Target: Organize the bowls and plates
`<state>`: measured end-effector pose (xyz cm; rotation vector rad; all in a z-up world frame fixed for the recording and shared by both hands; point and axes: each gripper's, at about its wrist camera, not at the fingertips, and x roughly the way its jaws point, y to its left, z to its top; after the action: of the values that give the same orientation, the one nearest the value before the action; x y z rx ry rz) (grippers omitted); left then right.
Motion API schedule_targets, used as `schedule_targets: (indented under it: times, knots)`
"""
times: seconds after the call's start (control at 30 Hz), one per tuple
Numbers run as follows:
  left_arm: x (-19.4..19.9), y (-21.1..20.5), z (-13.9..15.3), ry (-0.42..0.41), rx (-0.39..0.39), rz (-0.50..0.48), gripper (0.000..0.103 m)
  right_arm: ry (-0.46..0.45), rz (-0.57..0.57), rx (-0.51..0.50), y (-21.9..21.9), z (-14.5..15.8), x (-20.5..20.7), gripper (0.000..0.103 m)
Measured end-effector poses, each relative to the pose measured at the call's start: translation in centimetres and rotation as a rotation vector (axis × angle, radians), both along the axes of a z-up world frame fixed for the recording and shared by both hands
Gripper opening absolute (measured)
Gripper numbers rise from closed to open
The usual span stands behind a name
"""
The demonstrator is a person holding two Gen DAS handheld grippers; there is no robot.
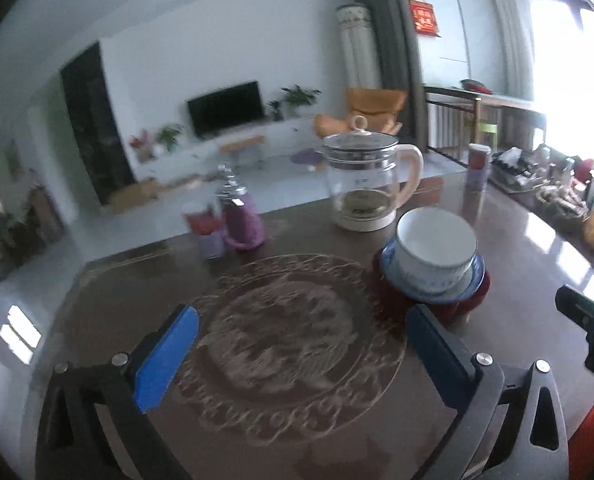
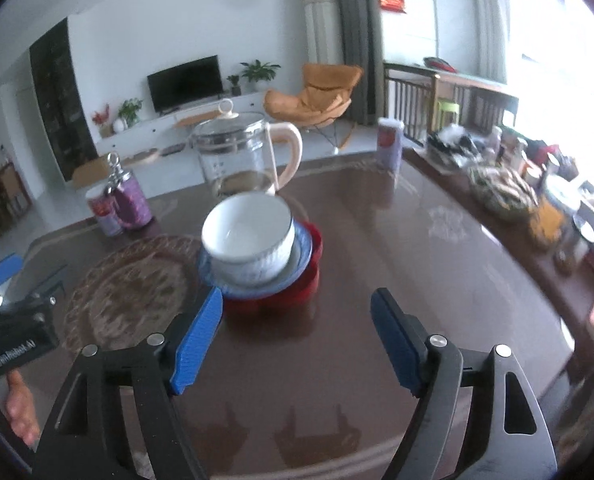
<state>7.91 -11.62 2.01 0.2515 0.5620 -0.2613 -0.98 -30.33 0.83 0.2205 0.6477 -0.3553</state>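
A white bowl point(image 1: 437, 246) point(image 2: 249, 236) sits on a blue plate point(image 1: 433, 292) point(image 2: 257, 284), which rests on a red dish point(image 1: 473, 300) point(image 2: 297, 296) on the brown table point(image 2: 377, 240). My left gripper point(image 1: 301, 320) stands open, the stack beyond its right finger, nothing between its blue pads. My right gripper point(image 2: 297, 308) is open too, the stack just ahead of its left finger, apart from it. The left gripper's body point(image 2: 13, 344) shows at the left of the right wrist view, with a hand point(image 2: 21, 412) under it.
A round patterned mat point(image 1: 293, 344) point(image 2: 137, 288) lies left of the stack. Behind stand a glass kettle point(image 1: 365, 184) point(image 2: 245, 156), a purple flask point(image 1: 243, 216) point(image 2: 131, 196) and a small can point(image 1: 207, 228). A tall cup point(image 2: 389, 144) stands far back. Clutter point(image 2: 505, 188) lines the table's right edge.
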Motion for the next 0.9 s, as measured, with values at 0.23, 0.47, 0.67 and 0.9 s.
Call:
schedule_targets:
  times: [0.23,0.47,0.67,0.9]
  knots:
    - [-3.5,1.9,-0.3,0.106,-0.112,-0.033,0.103,0.040,-0.032,-0.041,2.3,-0.7,-2.4,0.080]
    - [-4.9,1.8,-0.1,0.127,-0.093,-0.052,0.103,-0.132,-0.092,-0.111,3.1,2.1,-5.9,0.080]
    - [-5.4,1.8,0.6,0.104,-0.118,-0.076,0.103,-0.151,-0.095,-0.113,3.6,2.0,-6.4,0.083]
    - [-5.3,1.2,0.1,0.094,-0.062,-0.071,0.103,-0.044,-0.073,-0.163,5.0,0.7,-5.0,0.083]
